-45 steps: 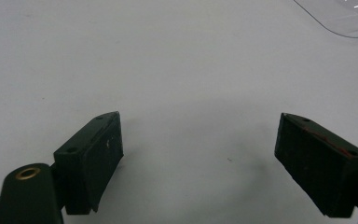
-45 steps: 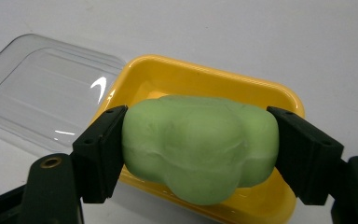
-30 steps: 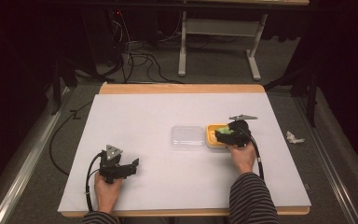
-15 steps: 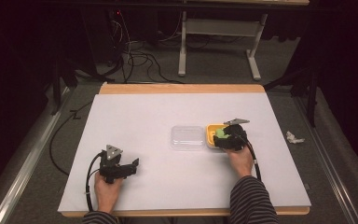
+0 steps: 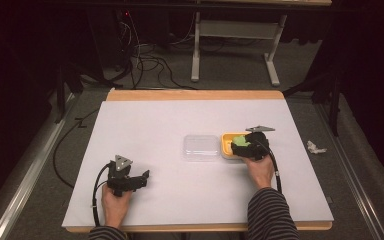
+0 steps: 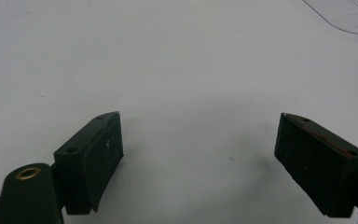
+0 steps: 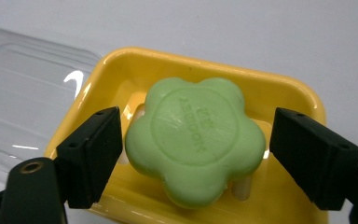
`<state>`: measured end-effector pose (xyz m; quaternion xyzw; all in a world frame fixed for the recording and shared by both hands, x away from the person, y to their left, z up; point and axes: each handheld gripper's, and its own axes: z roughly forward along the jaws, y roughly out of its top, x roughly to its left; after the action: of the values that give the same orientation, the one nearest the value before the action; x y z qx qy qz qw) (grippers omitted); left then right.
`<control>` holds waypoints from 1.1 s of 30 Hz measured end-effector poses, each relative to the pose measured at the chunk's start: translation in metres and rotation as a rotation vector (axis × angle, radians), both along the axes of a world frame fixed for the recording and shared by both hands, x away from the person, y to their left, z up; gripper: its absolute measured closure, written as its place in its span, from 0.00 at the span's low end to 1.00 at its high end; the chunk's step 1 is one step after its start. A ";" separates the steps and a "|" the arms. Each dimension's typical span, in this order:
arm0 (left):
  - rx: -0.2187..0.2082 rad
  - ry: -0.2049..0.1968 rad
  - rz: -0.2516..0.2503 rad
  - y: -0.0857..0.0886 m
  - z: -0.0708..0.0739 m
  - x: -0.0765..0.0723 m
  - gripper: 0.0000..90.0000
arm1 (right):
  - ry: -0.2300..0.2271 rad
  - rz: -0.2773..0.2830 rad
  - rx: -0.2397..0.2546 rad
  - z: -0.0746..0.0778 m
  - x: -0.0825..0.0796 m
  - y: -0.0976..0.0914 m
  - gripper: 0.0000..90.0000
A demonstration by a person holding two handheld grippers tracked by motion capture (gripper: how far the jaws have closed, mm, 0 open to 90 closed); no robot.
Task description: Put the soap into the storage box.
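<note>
High view: you sit at the near edge of a white table, a gripper in each hand. Your left gripper rests near the near left corner, its jaws spread wide over bare tabletop, holding nothing. Farther in, toward the right edge, your right gripper reaches into a yellow soap dish. In the right gripper view, its jaws stand apart on either side of a green flower-shaped soap lying in the dish, with a small gap on each side, so the soap is not clamped. A clear plastic lid lies flat just left of the dish, touching or nearly touching it, near the table's middle.
</note>
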<state>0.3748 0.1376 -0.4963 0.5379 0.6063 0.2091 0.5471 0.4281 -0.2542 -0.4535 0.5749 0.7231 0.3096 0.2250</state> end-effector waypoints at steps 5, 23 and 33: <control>-0.002 0.000 -0.004 0.000 0.000 0.000 0.18 | -0.046 0.006 0.032 0.010 -0.008 -0.004 0.18; -0.001 0.002 -0.005 0.000 0.000 0.000 0.18 | -0.124 0.015 0.077 0.032 -0.029 -0.018 0.24; 0.003 0.003 -0.005 0.000 0.000 0.000 0.18 | -0.152 0.007 0.085 0.040 -0.040 -0.029 0.27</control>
<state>0.3749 0.1378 -0.4966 0.5406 0.6053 0.2078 0.5460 0.3882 -0.2837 -0.4138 0.5562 0.6922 0.3837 0.2535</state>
